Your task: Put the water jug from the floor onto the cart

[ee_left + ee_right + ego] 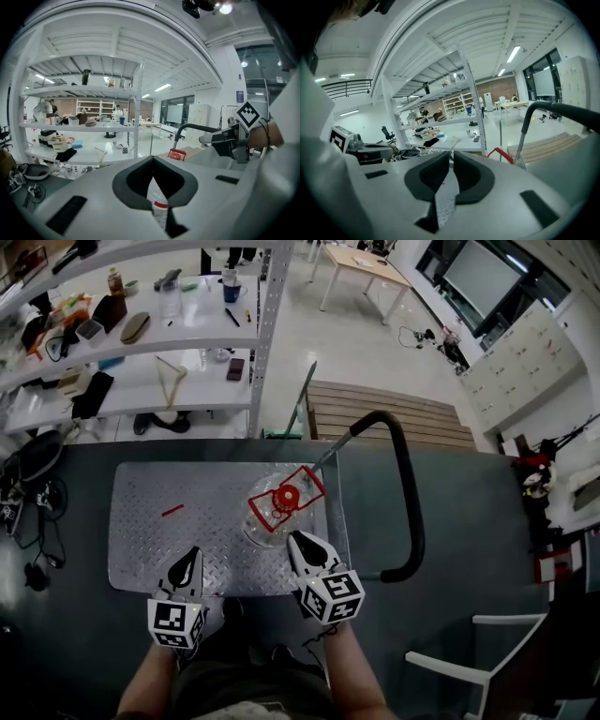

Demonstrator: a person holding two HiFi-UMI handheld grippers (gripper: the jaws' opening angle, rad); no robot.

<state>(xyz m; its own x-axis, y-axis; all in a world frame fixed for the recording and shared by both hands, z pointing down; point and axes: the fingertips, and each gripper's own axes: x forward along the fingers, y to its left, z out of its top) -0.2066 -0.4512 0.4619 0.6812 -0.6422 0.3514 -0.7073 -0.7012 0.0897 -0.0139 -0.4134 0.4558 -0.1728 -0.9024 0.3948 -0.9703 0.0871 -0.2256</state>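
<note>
L gripper point(192, 555), water jug point(265, 523) upright on cart point(150, 521), cap up

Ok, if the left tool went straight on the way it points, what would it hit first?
Most likely the water jug: its clear body with a red band shows past the tips of the left tool. Depth is unclear.

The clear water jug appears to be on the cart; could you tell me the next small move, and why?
Probably just draw both tongs back and stop. The clear water jug with the red cap already stands upright on the grey diamond-plate cart deck; neither the left tongs nor the right tongs grips it, the right closing empty.
</note>
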